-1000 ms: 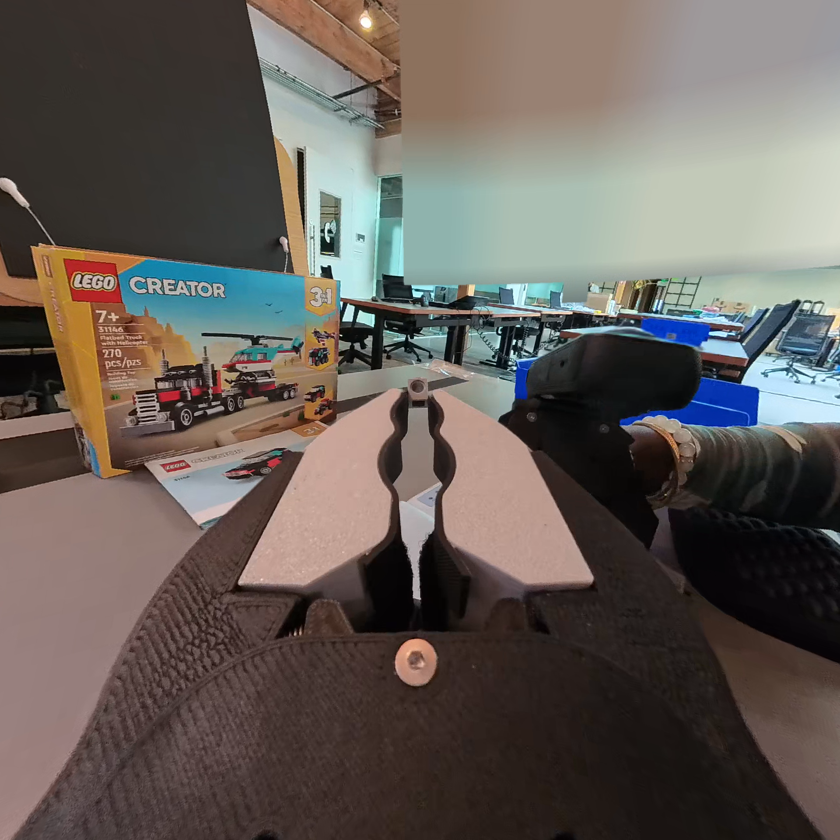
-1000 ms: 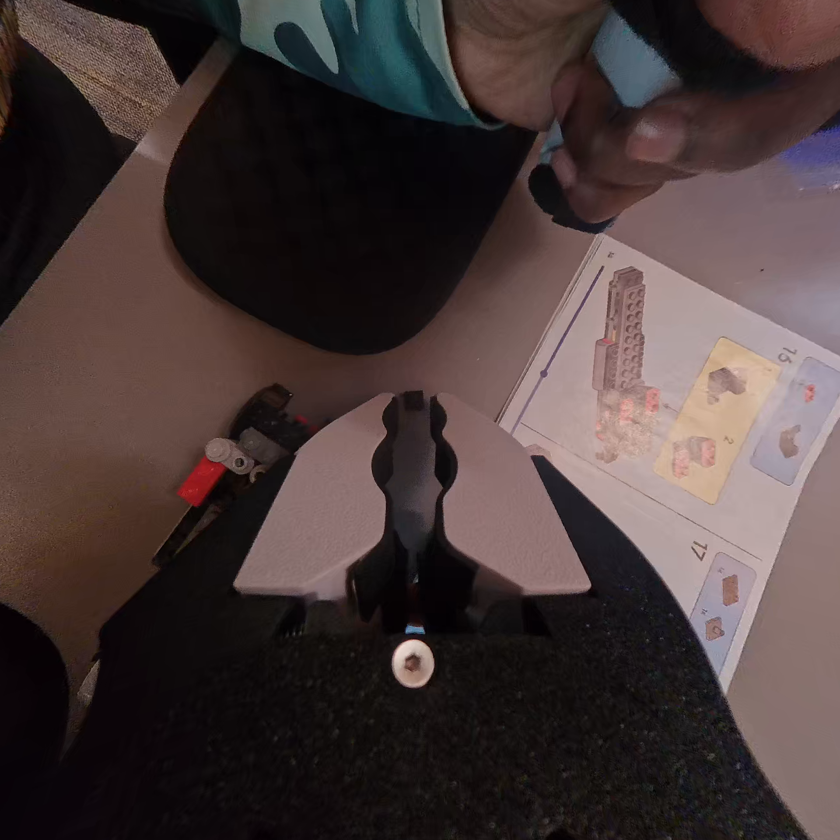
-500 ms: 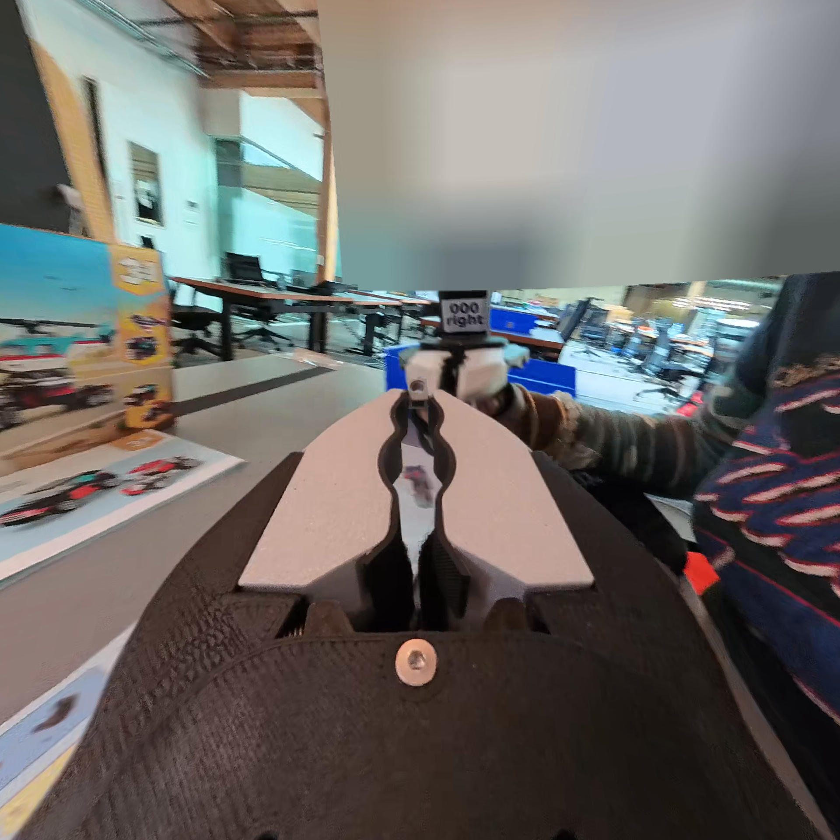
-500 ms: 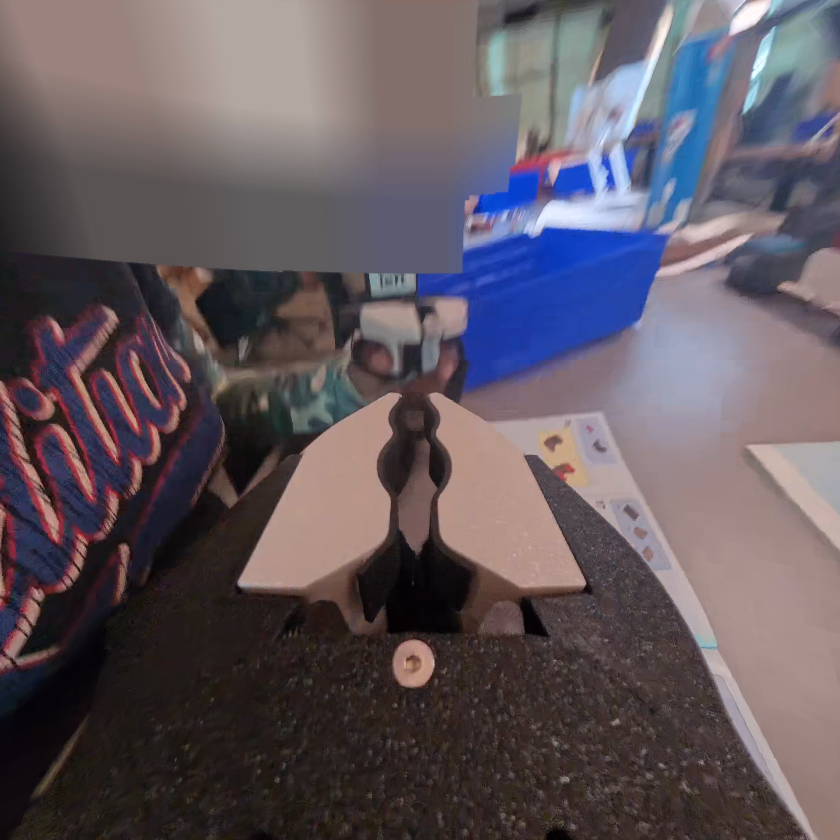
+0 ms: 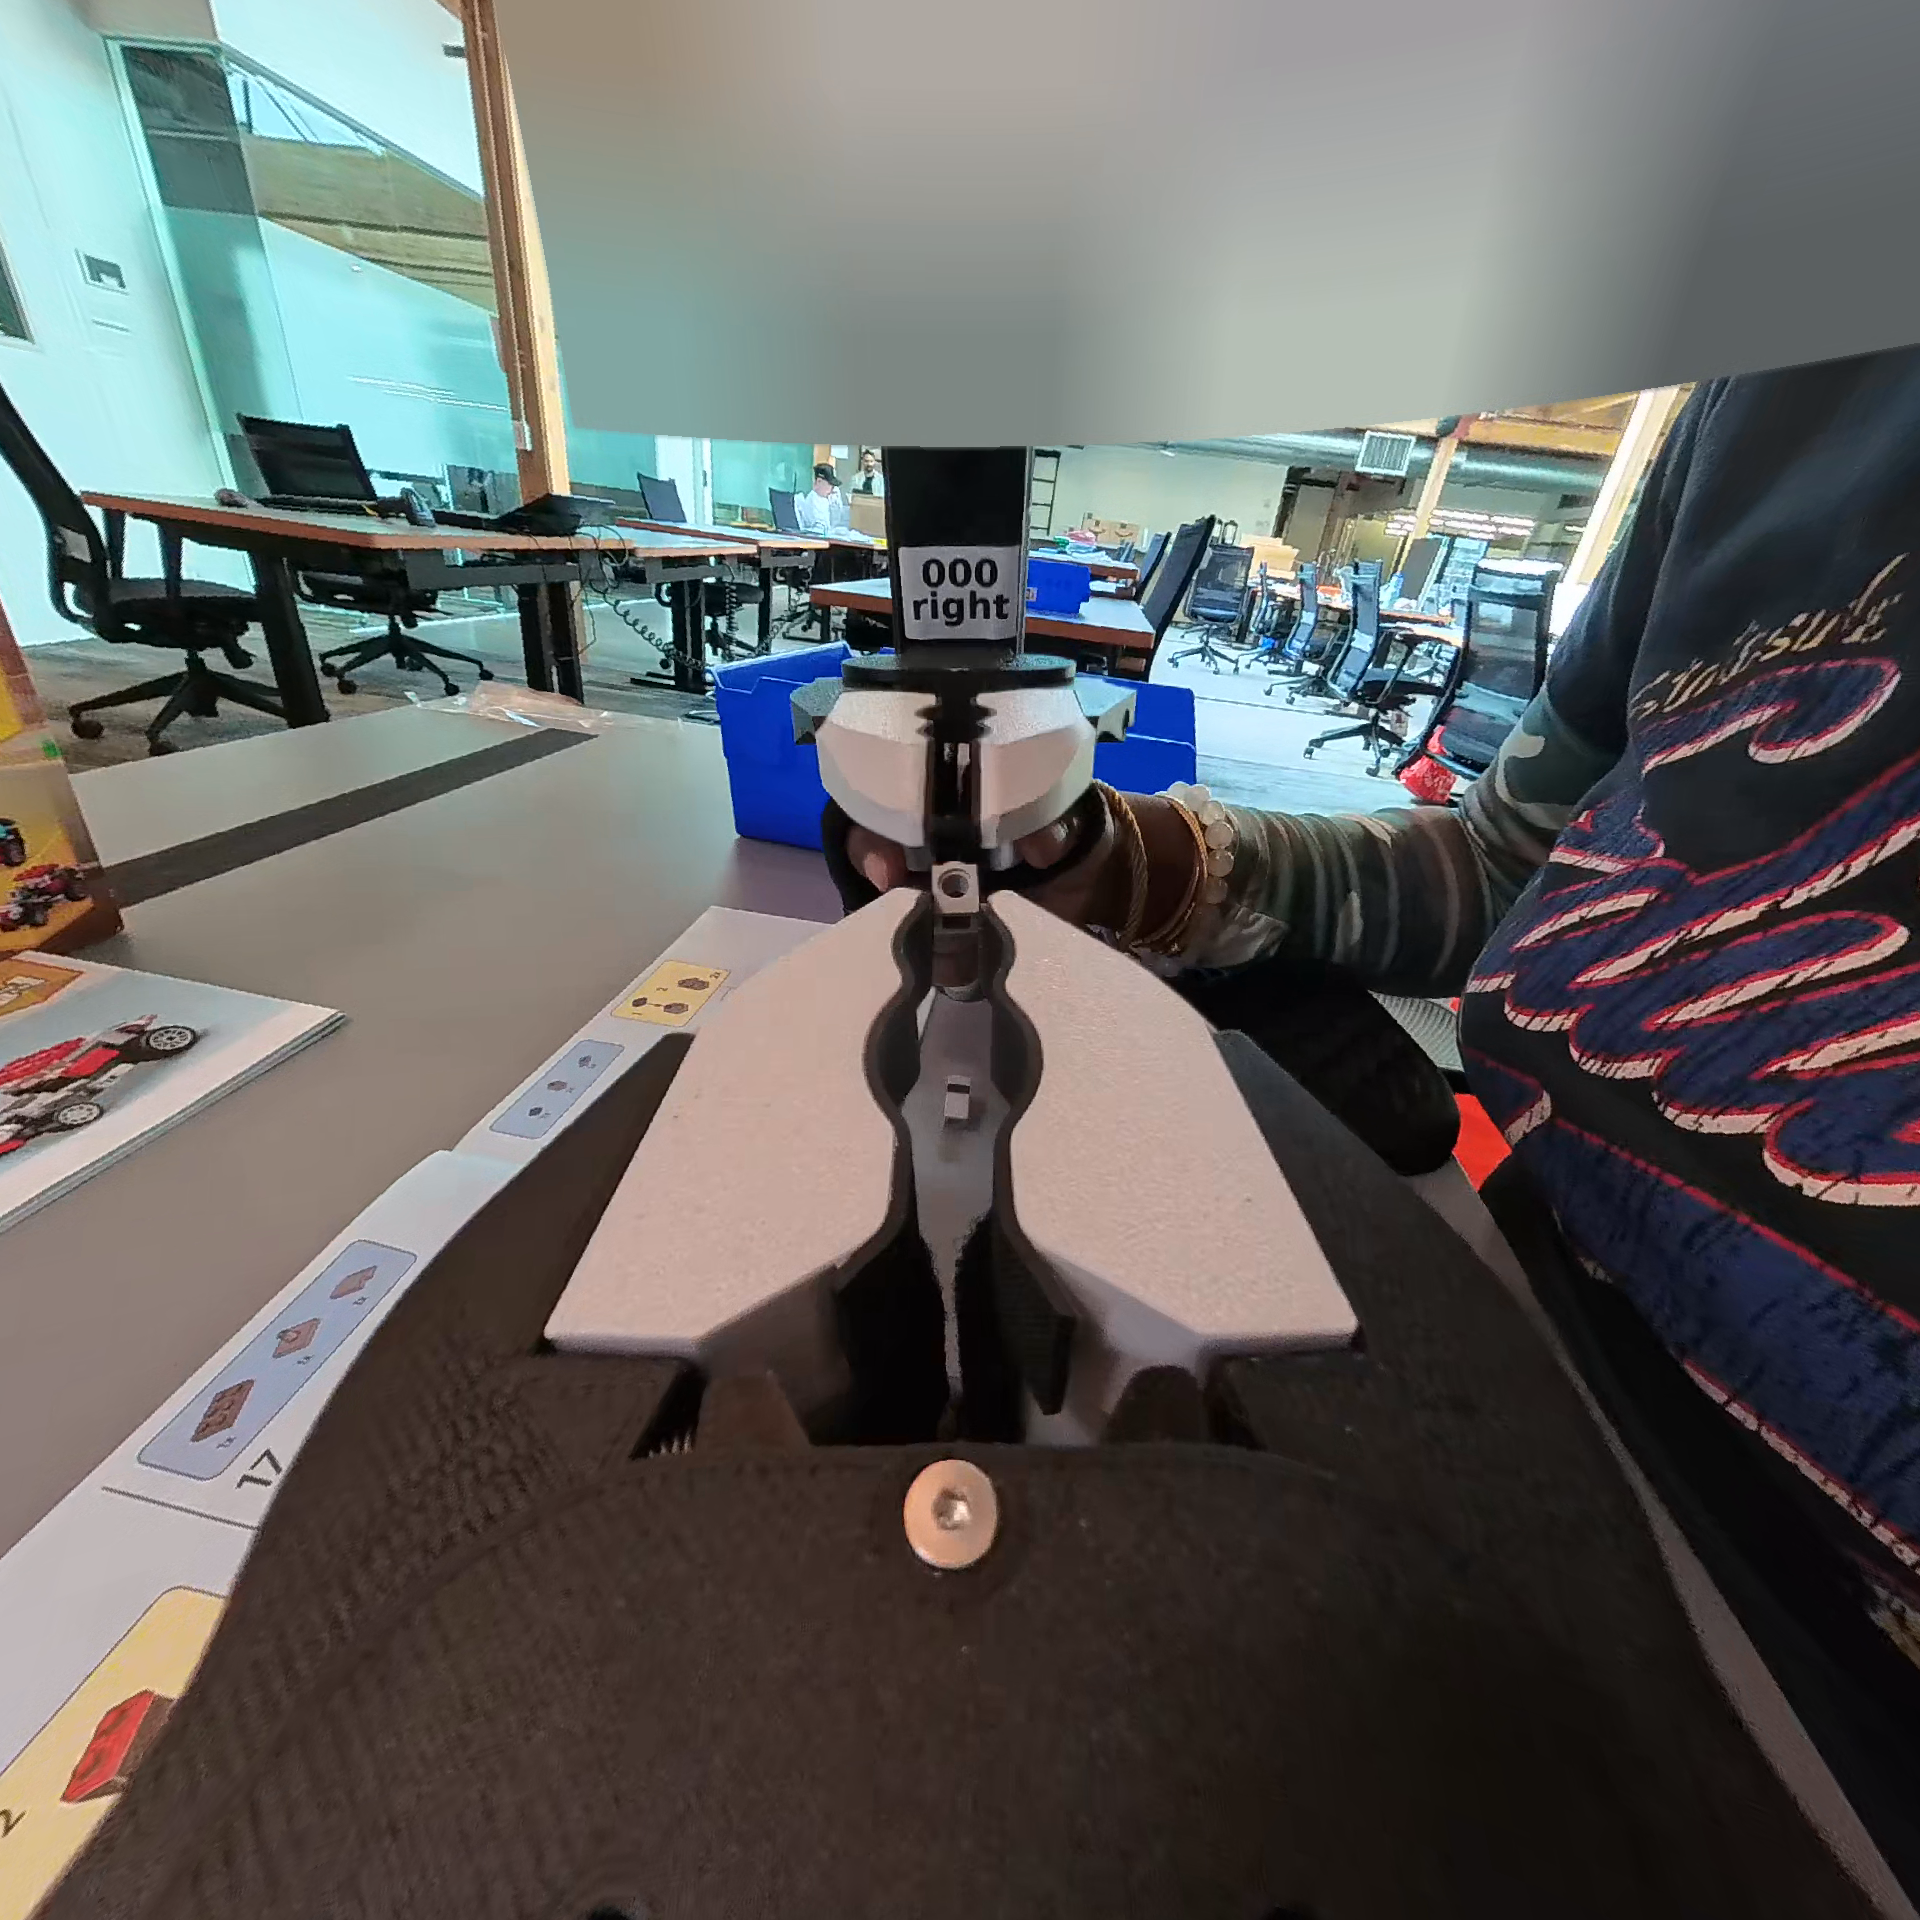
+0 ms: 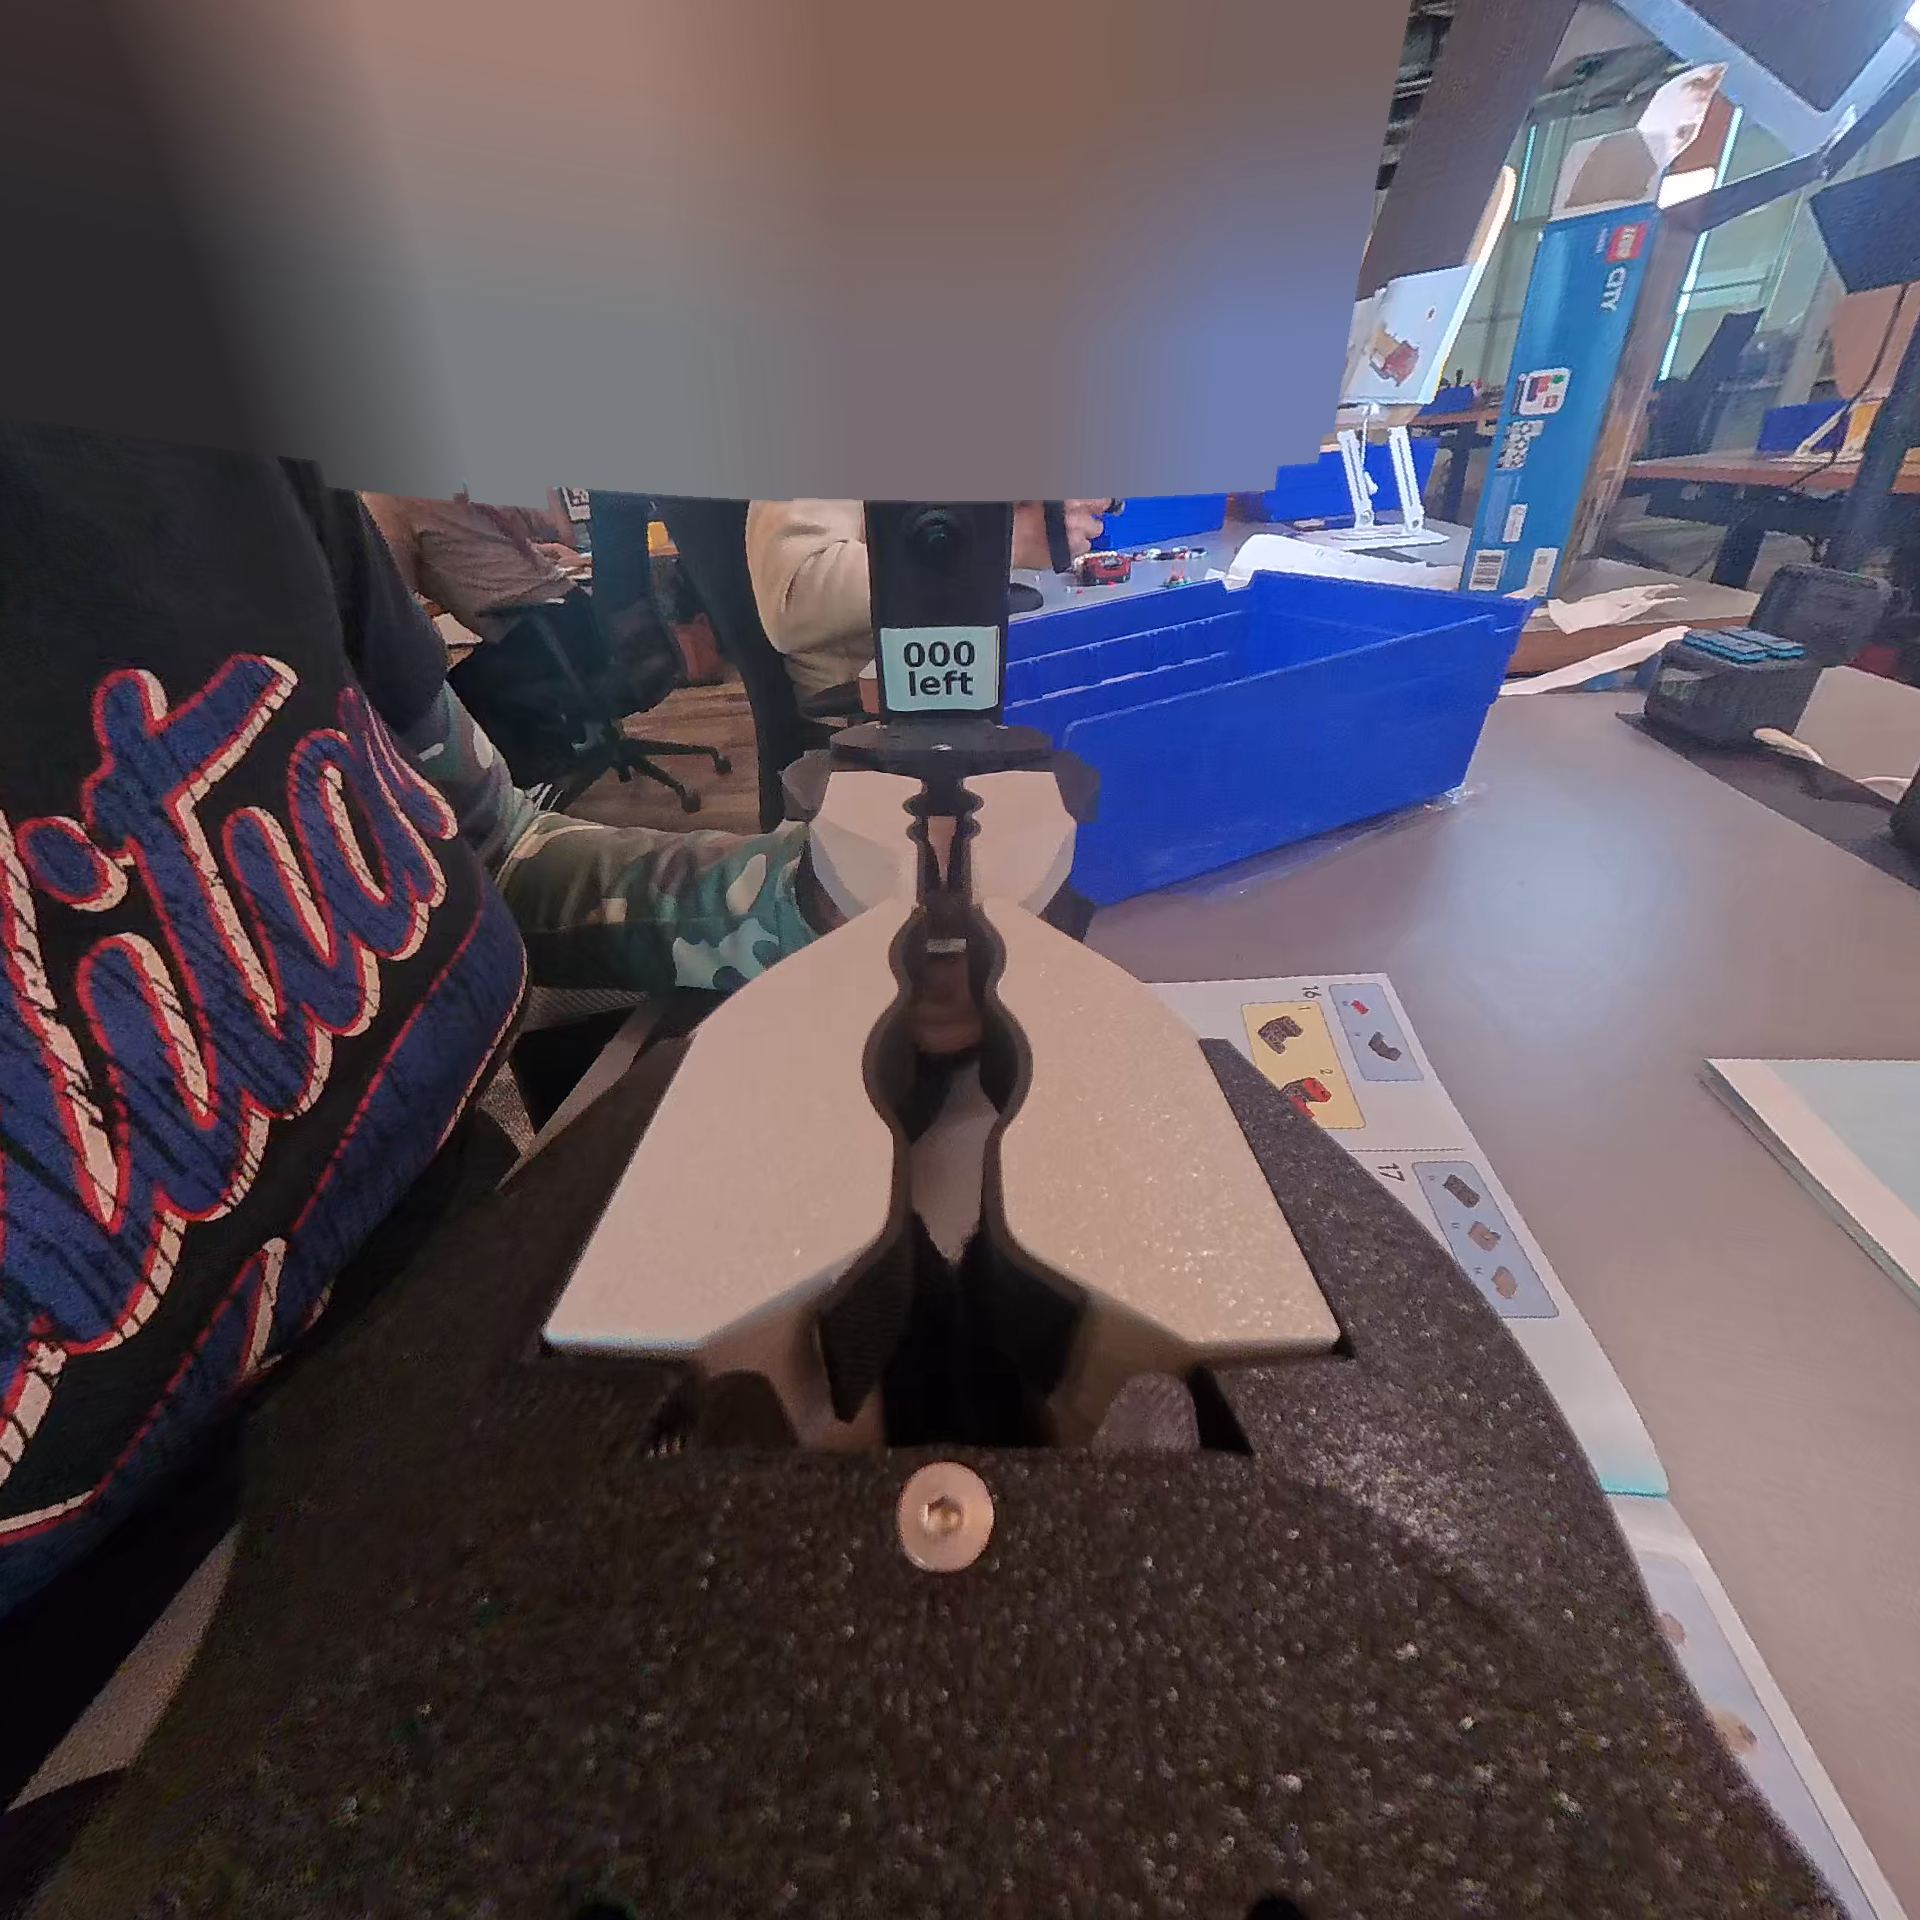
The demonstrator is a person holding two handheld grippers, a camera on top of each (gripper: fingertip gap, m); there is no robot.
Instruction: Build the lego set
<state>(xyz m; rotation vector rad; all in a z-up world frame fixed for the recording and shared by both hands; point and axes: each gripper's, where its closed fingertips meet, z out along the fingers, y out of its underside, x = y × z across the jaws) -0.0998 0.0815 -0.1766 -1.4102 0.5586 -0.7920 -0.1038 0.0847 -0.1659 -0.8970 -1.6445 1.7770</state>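
My left gripper point(image 5: 954, 906) is shut on a small light grey brick point(image 5: 954, 885) with a round hole, held at its fingertips above the table. My right gripper point(image 5: 956, 844) faces it tip to tip, almost touching the brick. In the right wrist view my right gripper point(image 6: 943, 916) is shut on a small dark piece point(image 6: 941, 1003), and the left gripper point(image 6: 940, 862) faces it closely. Whether the two pieces touch is hidden. The open instruction booklet point(image 5: 582, 1070) lies under both grippers and also shows in the right wrist view point(image 6: 1351, 1049).
A blue bin point(image 6: 1278, 727) stands on the grey table behind the grippers. The lego box point(image 5: 42, 831) and a second booklet point(image 5: 125, 1060) lie at the far left. The person's torso point(image 5: 1714, 935) is close on the right. A black device point(image 6: 1745, 675) sits at the far right. The grippers are tip to tip, or close to it.
Both grippers have swung up from the table to face each other and closed in tip to tip. The right gripper no longer looks down at the loose pieces.
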